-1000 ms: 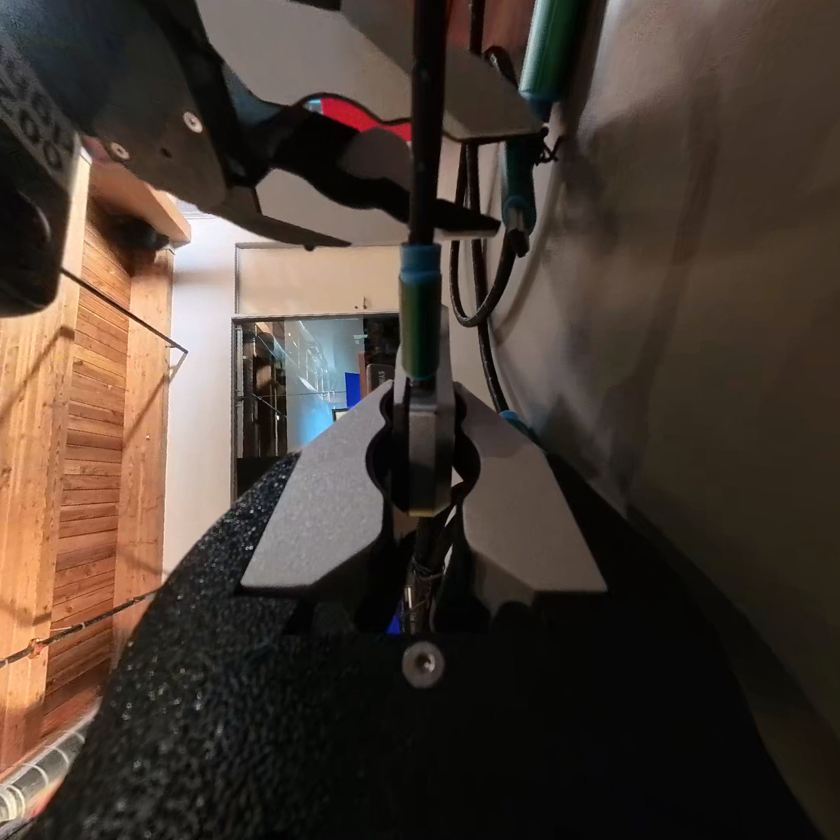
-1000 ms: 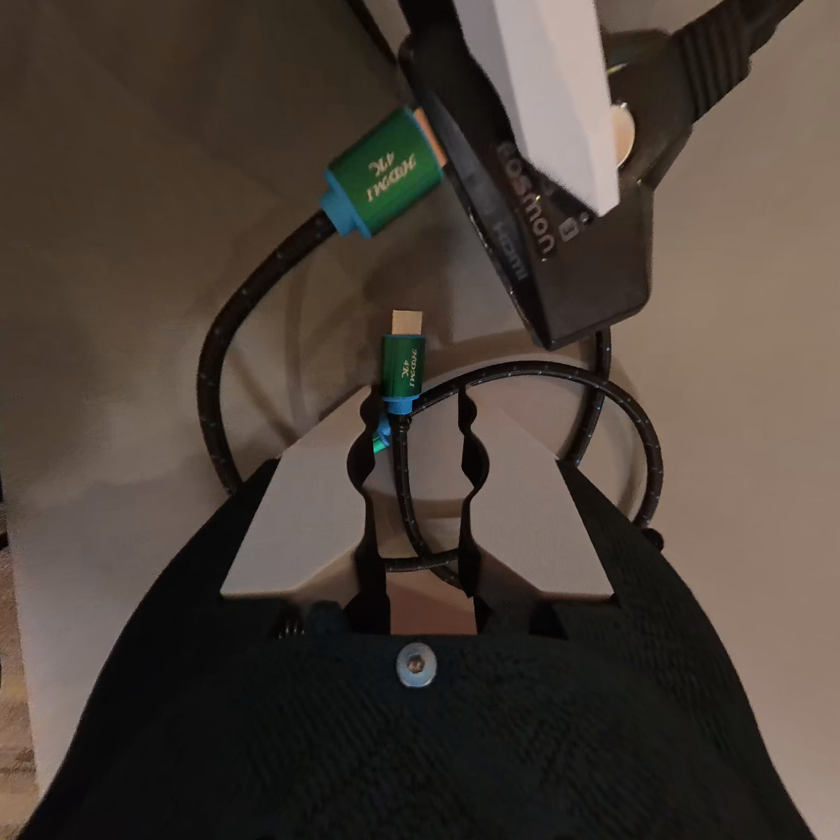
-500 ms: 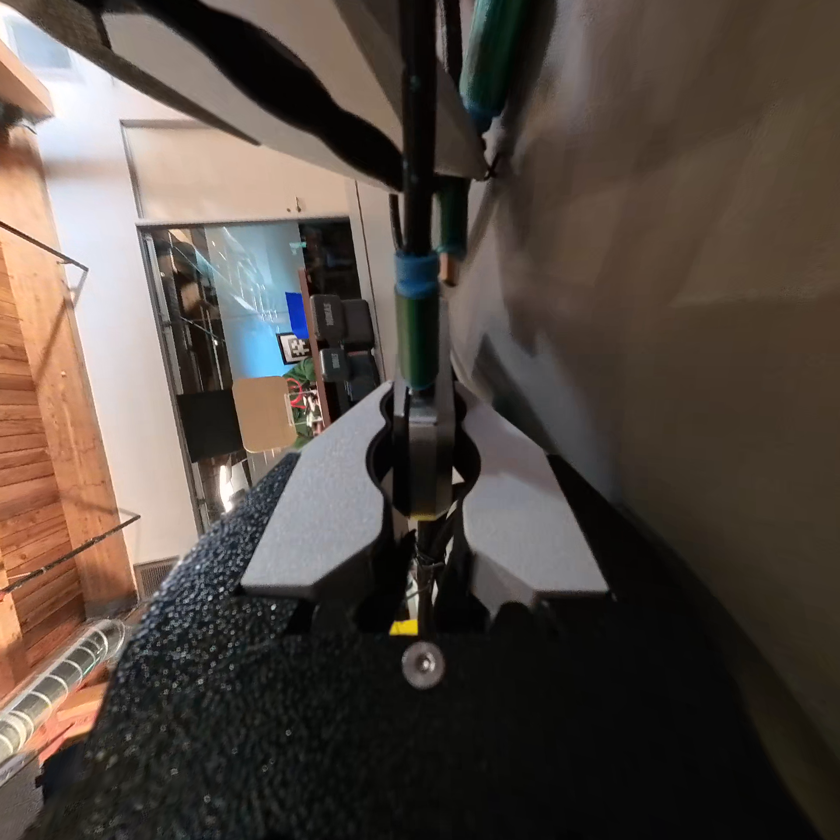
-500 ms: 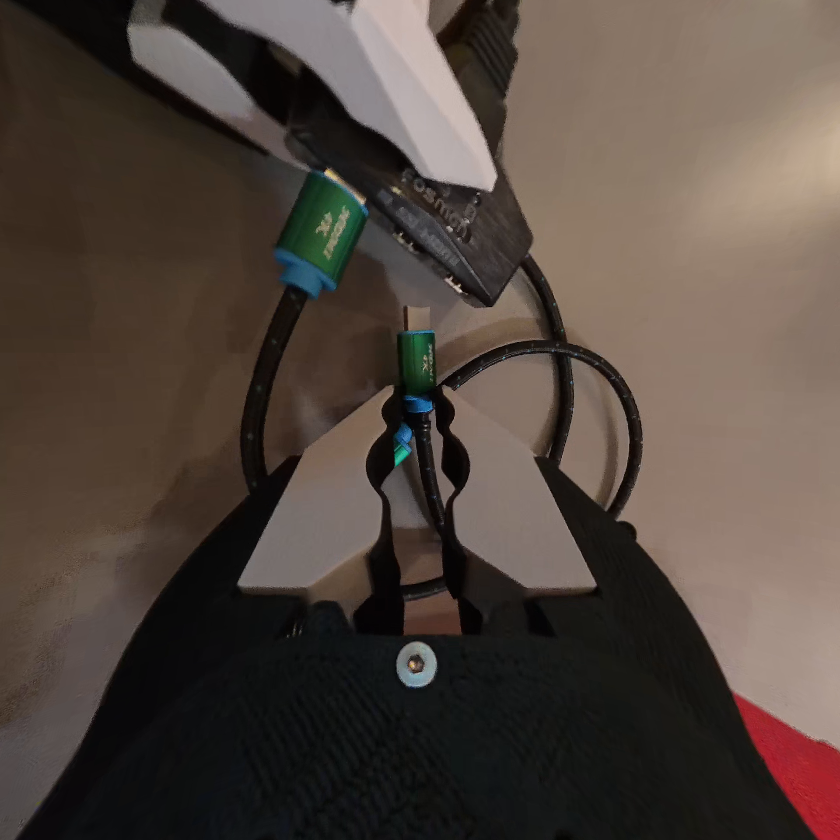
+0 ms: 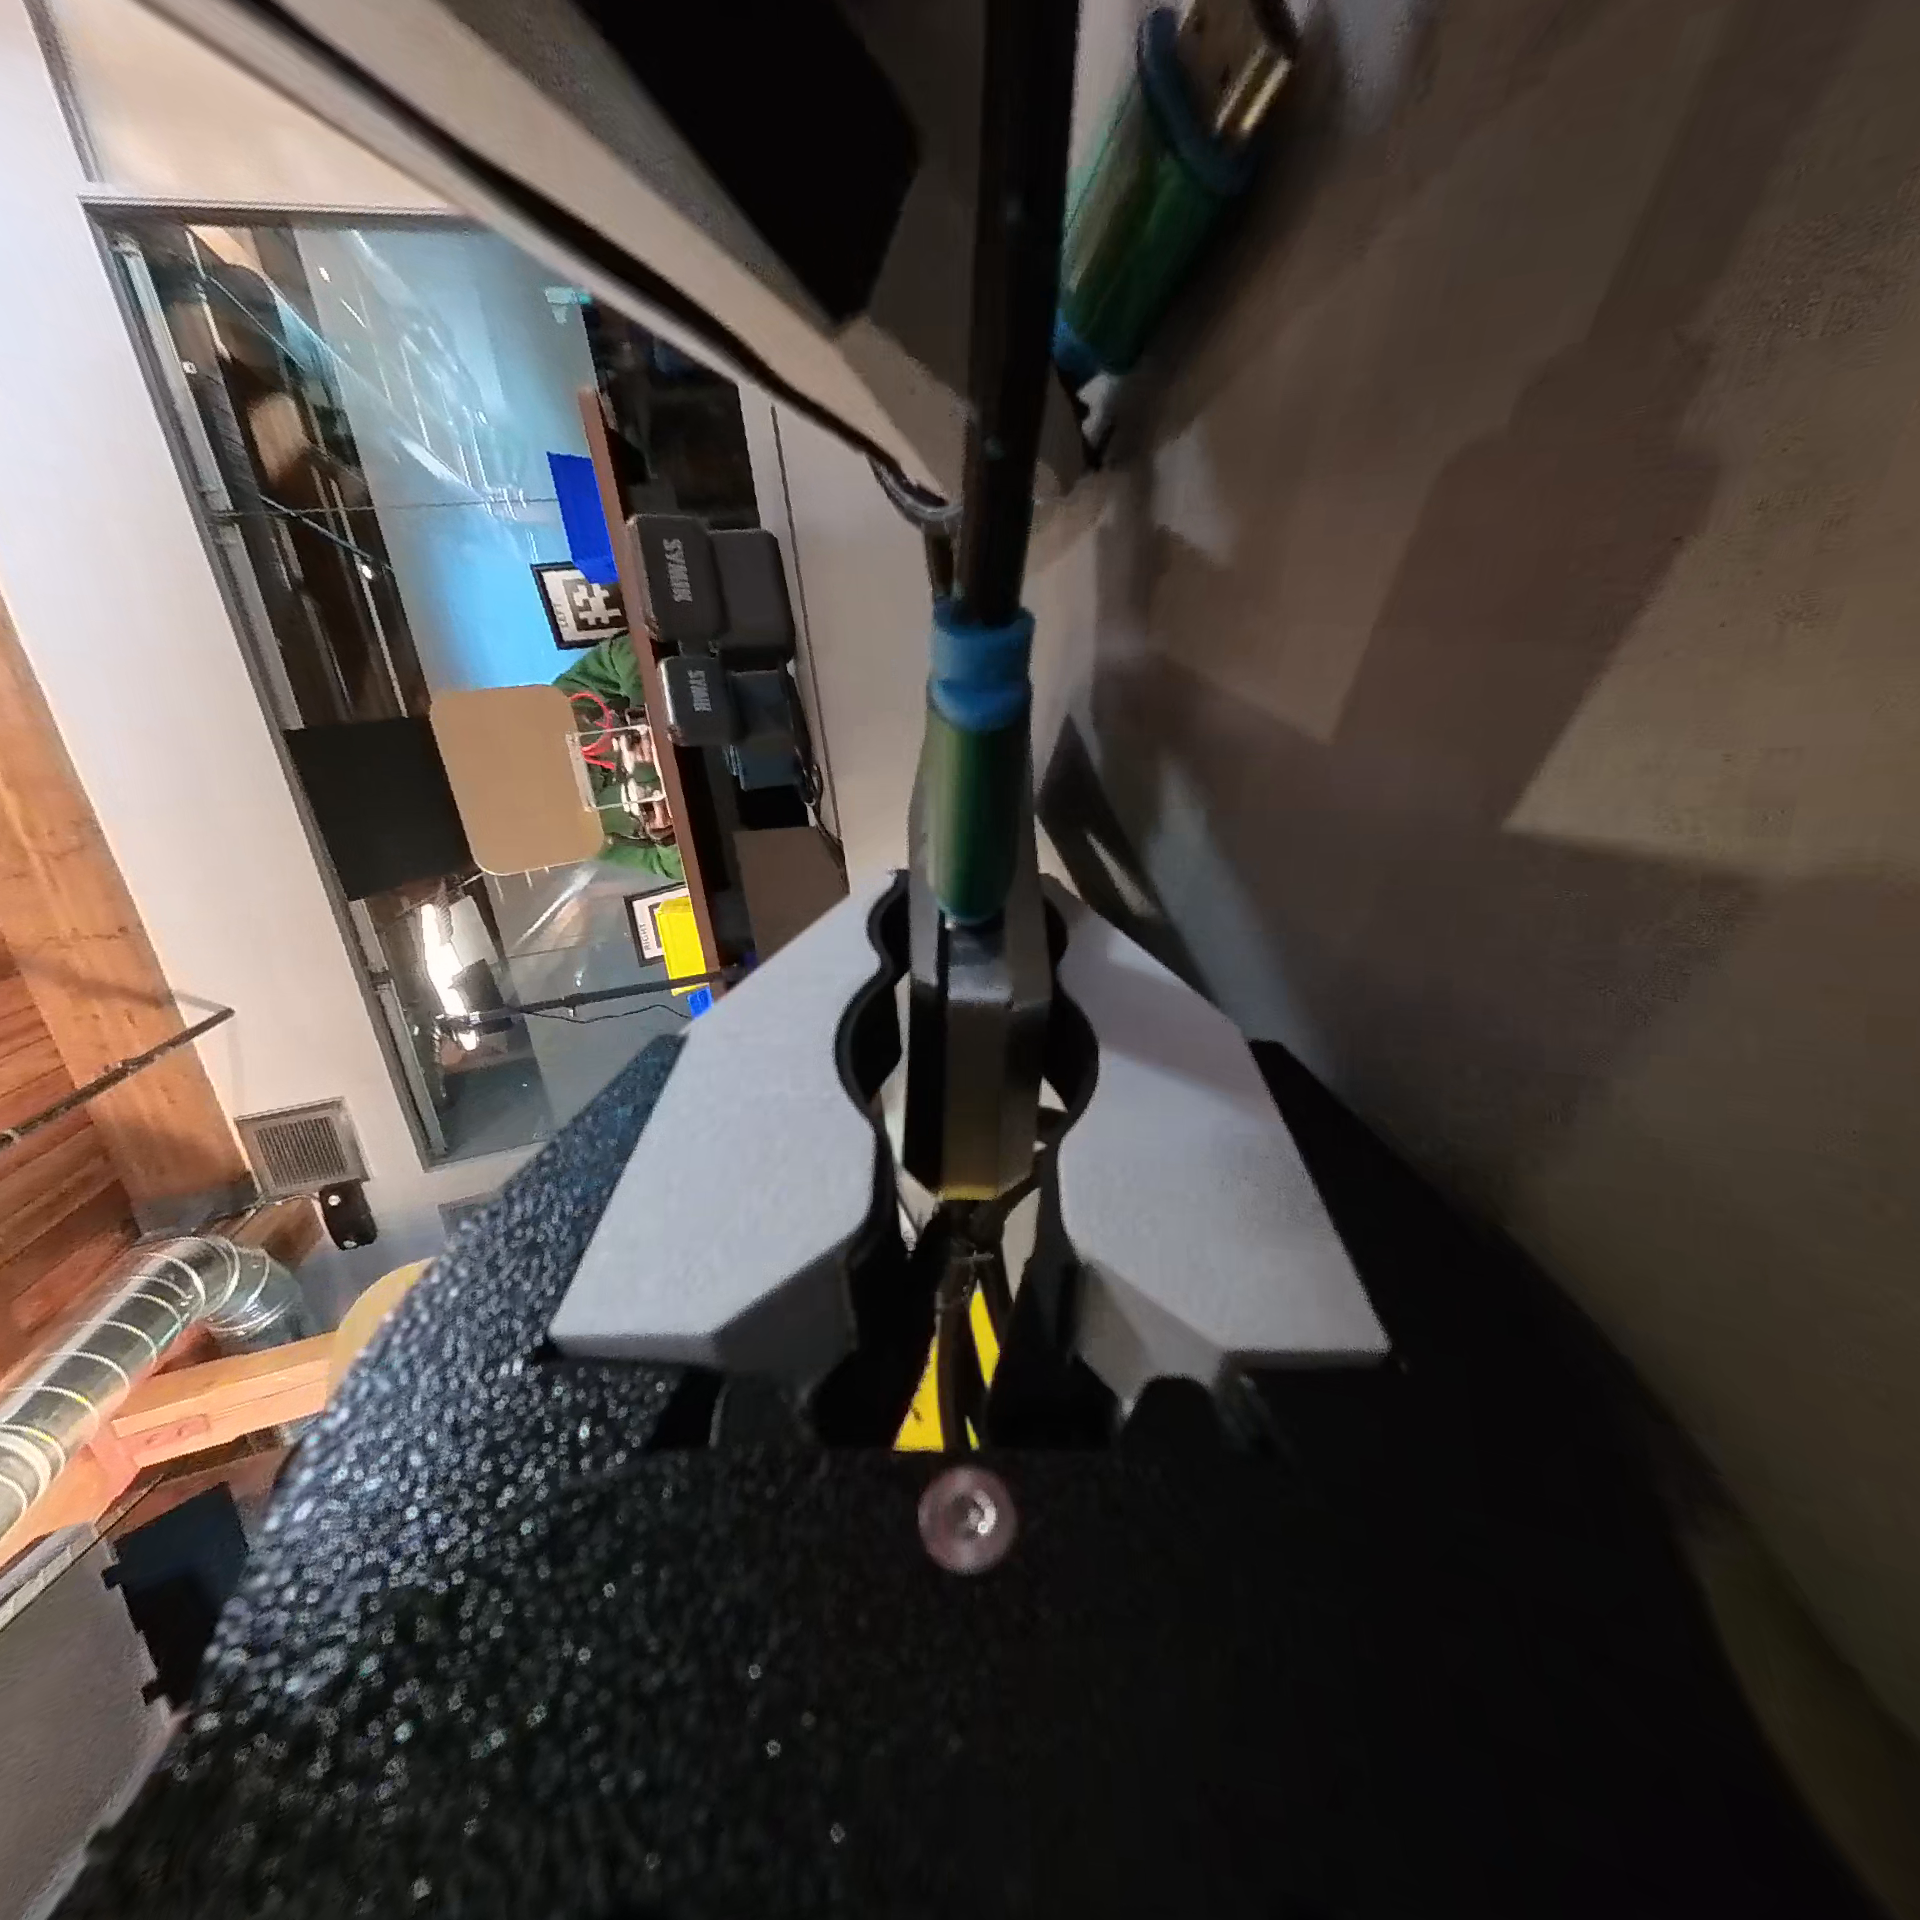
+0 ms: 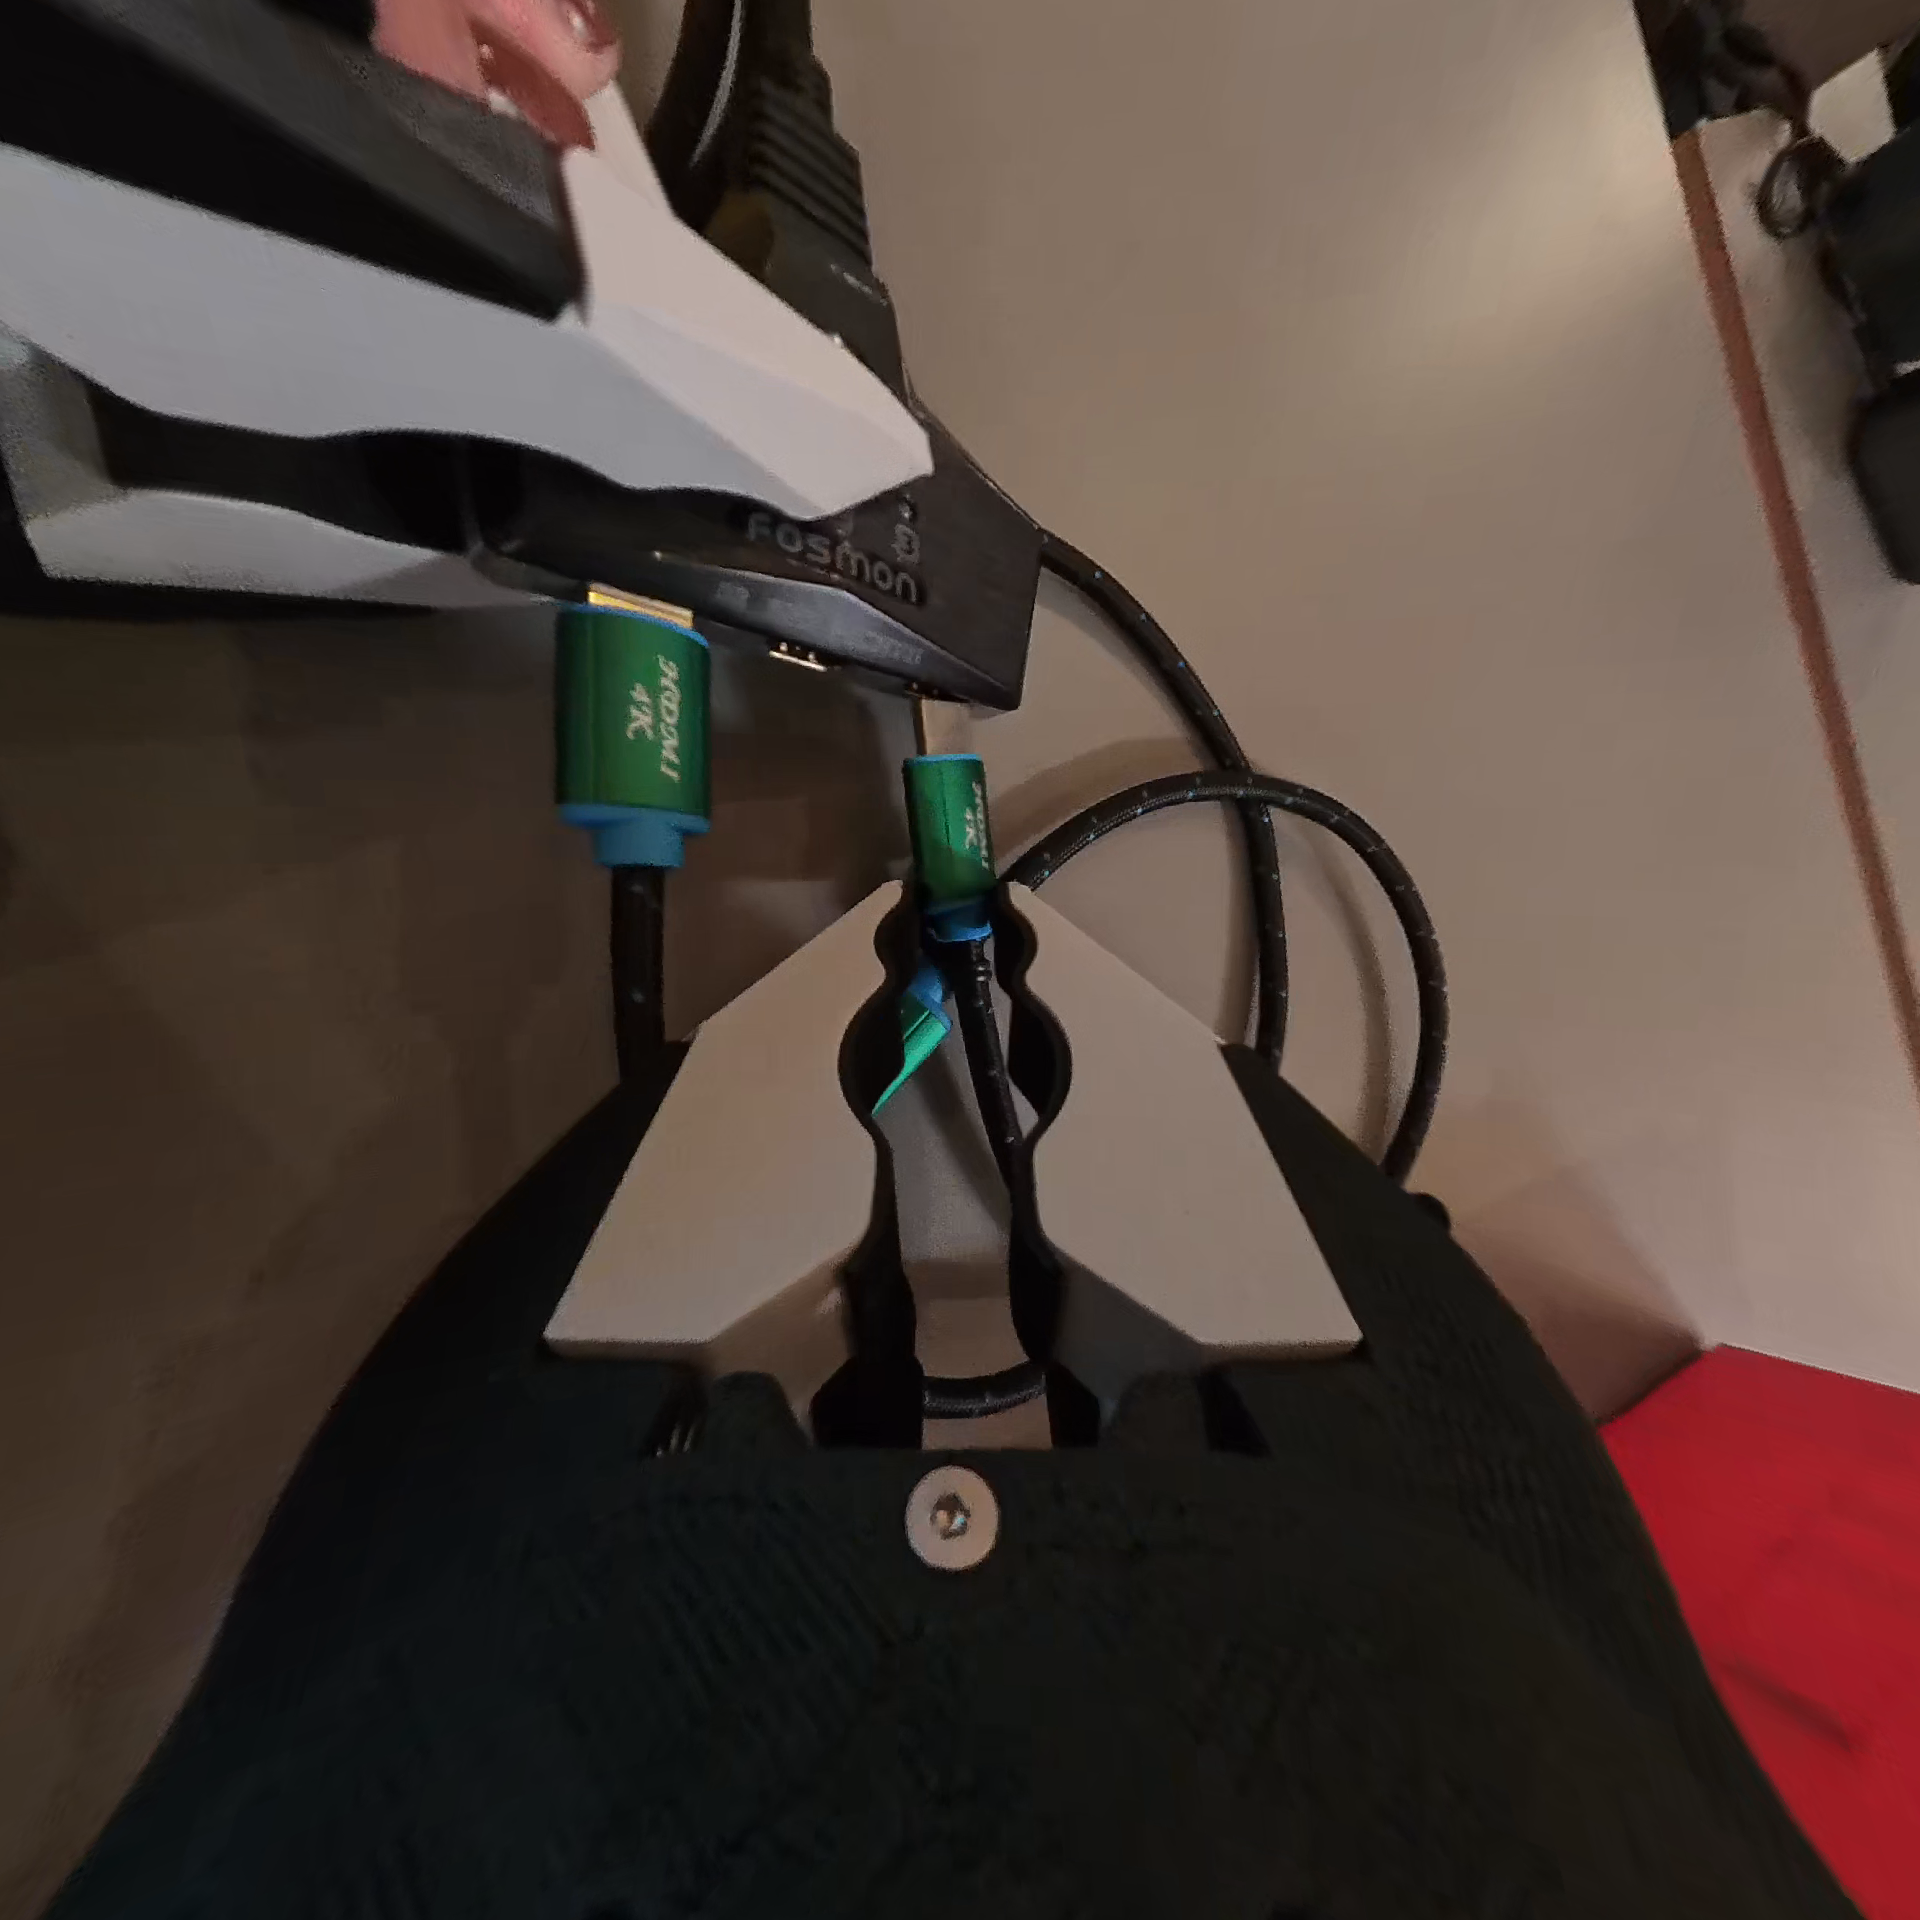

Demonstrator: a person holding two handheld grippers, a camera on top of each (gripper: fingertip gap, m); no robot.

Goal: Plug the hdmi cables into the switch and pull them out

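We are holding the black switch (image 6: 894,582) up off the pale desk (image 6: 1403,468) with our left tool (image 5: 971,1039), its two grey fingers closed flat on the switch body, so that one is gripping tight. One green HDMI plug (image 6: 632,727) is already sitting in a port on the switch's near edge, its braided cable (image 6: 639,956) hanging down toward us, so we are judging that first insertion as done. Our right tool (image 6: 951,914) is nearly closed and pinching the second green plug (image 6: 943,826) at its blue collar, and we are bringing its metal tip right up under an open port; whether it is touching yet, we cannot tell. So we are reckoning we are about a quarter of the way along: this second plug is waiting to be seated, and then both cables have to come back out. As for writing, there is a pale brand mark on the switch's top face and gold lettering along each green plug shell, but we are leaving the wording unread. A red patch (image 6: 1766,1558) is showing at the desk's lower right edge.
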